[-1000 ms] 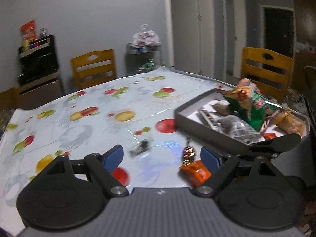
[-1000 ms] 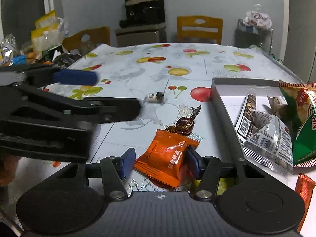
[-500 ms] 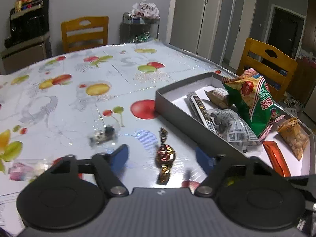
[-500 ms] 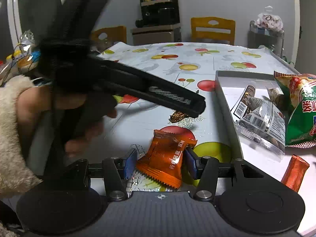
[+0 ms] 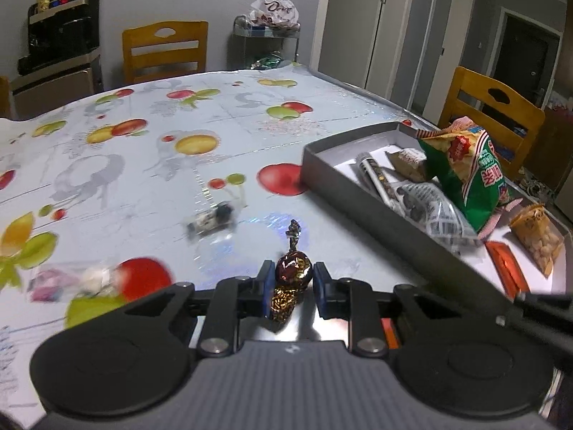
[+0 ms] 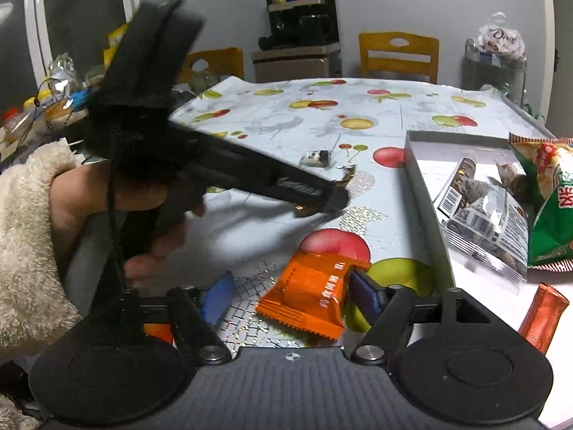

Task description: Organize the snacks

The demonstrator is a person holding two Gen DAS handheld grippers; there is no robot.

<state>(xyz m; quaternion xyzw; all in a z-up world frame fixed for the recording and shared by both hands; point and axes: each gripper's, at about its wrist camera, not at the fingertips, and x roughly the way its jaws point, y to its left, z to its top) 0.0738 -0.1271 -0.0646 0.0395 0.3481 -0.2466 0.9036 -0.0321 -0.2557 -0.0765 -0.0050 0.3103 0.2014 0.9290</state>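
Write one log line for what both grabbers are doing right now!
left gripper: shut on brown foil candy | right gripper: open around orange packet | grey box: holds snacks

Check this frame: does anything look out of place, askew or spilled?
Nothing is spilled or damaged. Several snacks lie loose on the tablecloth outside the grey box: a small clear-wrapped candy and a blurred pink-and-white packet. The left gripper is clamped on a foil-wrapped chocolate; the orange packet sits askew between the right gripper's open fingers.

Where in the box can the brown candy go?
Bare white floor shows at the gray box's far corner, behind the brown packet. The middle is crowded with the green chip bag and clear seed packet.
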